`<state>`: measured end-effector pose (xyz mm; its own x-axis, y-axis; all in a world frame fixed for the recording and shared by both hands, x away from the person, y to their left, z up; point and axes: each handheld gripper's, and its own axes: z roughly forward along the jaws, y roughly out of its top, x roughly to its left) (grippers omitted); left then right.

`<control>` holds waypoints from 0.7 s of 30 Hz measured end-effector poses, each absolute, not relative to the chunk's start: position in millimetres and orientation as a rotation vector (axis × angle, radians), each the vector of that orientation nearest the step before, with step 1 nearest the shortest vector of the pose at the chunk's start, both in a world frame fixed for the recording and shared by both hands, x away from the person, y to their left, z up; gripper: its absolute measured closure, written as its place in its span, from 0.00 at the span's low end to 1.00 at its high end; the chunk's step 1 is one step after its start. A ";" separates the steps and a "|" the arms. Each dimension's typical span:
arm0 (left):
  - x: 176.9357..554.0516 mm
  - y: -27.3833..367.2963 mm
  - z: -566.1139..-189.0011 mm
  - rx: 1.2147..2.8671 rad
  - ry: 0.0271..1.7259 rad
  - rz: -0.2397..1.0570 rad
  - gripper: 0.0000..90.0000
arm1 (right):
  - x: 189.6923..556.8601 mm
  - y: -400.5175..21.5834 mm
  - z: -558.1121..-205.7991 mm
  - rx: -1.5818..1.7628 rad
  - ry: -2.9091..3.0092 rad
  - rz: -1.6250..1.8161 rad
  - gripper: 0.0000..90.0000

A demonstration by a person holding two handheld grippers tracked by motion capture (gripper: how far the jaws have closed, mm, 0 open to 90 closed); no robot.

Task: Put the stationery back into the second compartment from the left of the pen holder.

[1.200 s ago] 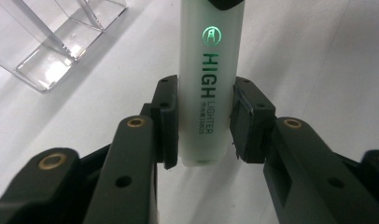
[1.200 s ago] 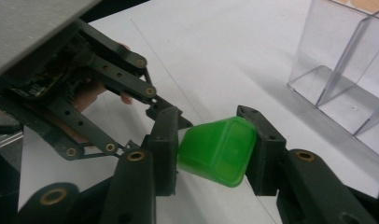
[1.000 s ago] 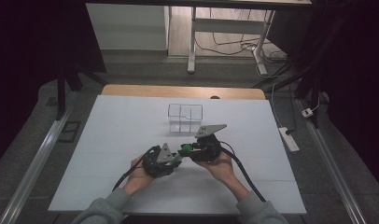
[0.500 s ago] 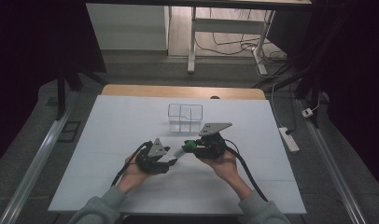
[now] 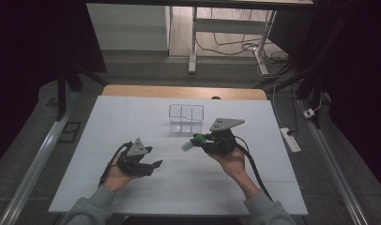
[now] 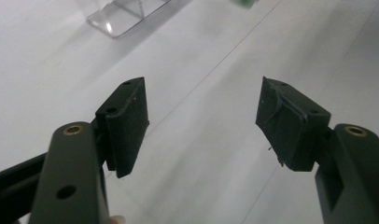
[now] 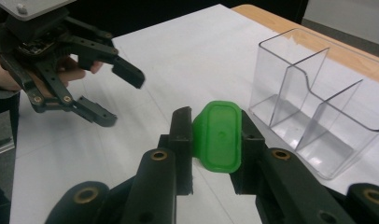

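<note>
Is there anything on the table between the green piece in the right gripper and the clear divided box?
Nothing visible. The right gripper is shut on the green piece, and only bare white table lies between it and the clear divided box. The left gripper, jaws open and empty, is off to the side.

Grey sleeves; each black gripper (image 5: 153, 164) carries a grey three-cornered plate, brass-ringed pivots and a trailing black cable.

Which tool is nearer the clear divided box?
Right. The right tool, shut on a green piece, sits just in front of the clear box; the left tool, open, is farther back and left.
</note>
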<state>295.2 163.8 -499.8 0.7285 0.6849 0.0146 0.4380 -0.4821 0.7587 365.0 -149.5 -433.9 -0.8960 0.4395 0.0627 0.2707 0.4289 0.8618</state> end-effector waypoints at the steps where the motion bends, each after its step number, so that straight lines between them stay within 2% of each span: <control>1: 294.3 167.5 -500.3 2.150 0.855 0.409 0.37 | 365.4 -149.9 -433.5 0.632 2.503 1.467 0.81; 21: 268.7 223.9 -516.6 2.111 0.998 0.393 0.34 | 383.5 -155.8 -405.0 0.669 2.387 1.479 0.82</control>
<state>268.7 223.9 -516.6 0.6479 0.7606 -0.0409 0.5288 -0.4104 0.7429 383.5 -155.8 -405.0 -0.8619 0.5065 0.0250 0.2480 0.3780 0.8920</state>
